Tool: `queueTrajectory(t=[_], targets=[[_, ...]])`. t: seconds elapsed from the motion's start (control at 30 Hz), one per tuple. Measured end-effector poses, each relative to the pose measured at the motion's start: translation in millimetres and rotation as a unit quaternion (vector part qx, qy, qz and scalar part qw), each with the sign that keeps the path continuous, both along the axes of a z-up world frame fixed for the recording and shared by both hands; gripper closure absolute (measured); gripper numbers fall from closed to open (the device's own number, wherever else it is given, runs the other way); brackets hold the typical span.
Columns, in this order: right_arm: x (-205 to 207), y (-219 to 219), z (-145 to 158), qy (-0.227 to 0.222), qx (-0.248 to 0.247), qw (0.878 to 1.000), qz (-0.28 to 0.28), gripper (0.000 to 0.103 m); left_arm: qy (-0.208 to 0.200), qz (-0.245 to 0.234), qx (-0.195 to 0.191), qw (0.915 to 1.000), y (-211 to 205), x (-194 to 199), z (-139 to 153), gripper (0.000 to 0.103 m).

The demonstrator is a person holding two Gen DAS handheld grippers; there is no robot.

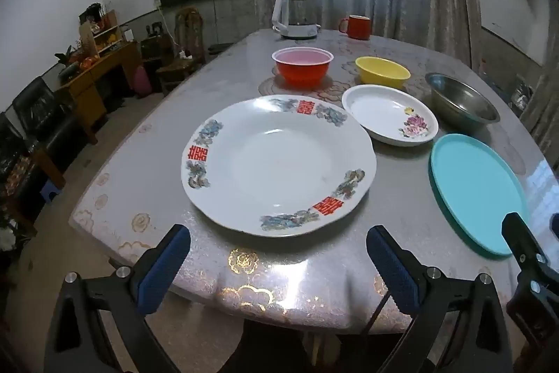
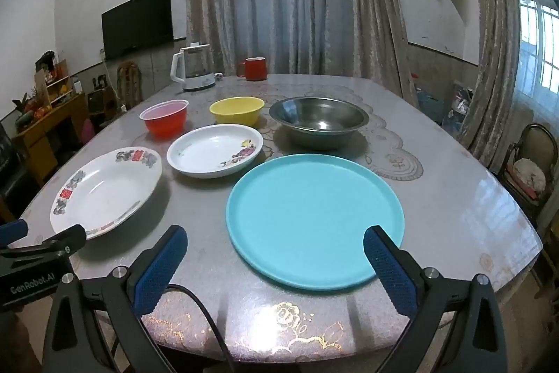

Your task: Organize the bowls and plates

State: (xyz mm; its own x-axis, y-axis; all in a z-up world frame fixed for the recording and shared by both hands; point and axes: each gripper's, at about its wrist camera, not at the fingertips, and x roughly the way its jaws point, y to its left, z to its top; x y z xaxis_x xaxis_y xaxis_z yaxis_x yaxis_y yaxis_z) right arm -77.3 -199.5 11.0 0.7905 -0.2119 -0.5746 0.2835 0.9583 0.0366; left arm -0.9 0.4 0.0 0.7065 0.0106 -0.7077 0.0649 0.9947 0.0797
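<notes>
A large white plate with red and blue patterns [image 1: 279, 163] [image 2: 104, 187] lies at the table's near left. A smaller white floral dish [image 1: 389, 114] [image 2: 215, 149] lies behind it. A flat teal plate [image 1: 478, 191] [image 2: 314, 219] lies at the near right. A red bowl [image 1: 302, 63] [image 2: 164, 121], a yellow bowl [image 1: 382, 69] [image 2: 237, 109] and a steel bowl [image 1: 461, 102] [image 2: 318, 121] stand in a row further back. My left gripper [image 1: 279, 250] is open and empty before the patterned plate. My right gripper [image 2: 276, 250] is open and empty at the teal plate's near edge.
A white kettle [image 1: 295, 16] [image 2: 194, 69] and a red mug [image 1: 356, 27] [image 2: 253, 69] stand at the table's far edge. The table [image 1: 279, 285] has a rounded near edge. Chairs and a wooden cabinet [image 1: 94, 69] stand to the left, a chair [image 2: 531, 163] to the right.
</notes>
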Motion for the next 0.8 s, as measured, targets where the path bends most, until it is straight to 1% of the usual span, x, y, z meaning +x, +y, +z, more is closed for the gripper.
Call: queueTrajectory(t=[0.03,0.13,0.17,0.2,0.23,0.43,0.47,0.8], targets=[[0.4,0.6,0.3,0.002,-0.007,1.000,0.001,0.000,0.000,0.005,0.000,1.0000,0.3,-0.7,0.3,0.001],[0.0,0.1,1.8,0.002,-0.006,1.000,0.001,0.000,0.001,0.020,-0.007,0.9998,1.2,-4.3,1.6,0.001],[-0.5,0.0,2.6,0.001,-0.006,1.000,0.002,0.000,0.014,-0.004,-0.006,0.9999,-2.2,-0.5,-7.0,0.001],[-1.0,-0.2,3.5,0.000,-0.006,1.000,0.002,0.000,0.019,-0.006,-0.016,0.9997,1.2,2.8,-9.0,0.001],[1.6,5.8,-2.9,0.002,-0.007,1.000,0.007,0.000,0.019,-0.005,-0.016,0.9997,0.7,2.7,-9.8,0.001],[0.9,12.4,-2.9,0.007,-0.008,1.000,0.007,0.000,0.023,-0.011,-0.022,0.9994,6.2,6.0,-7.7,0.001],[1.0,4.3,-3.6,0.011,-0.003,1.000,0.010,0.000,0.023,-0.011,-0.022,0.9994,5.7,6.1,-7.8,0.001],[2.3,6.4,-3.9,0.015,-0.005,1.000,0.015,0.000,0.021,-0.011,-0.020,0.9995,3.7,4.0,-7.9,0.001]])
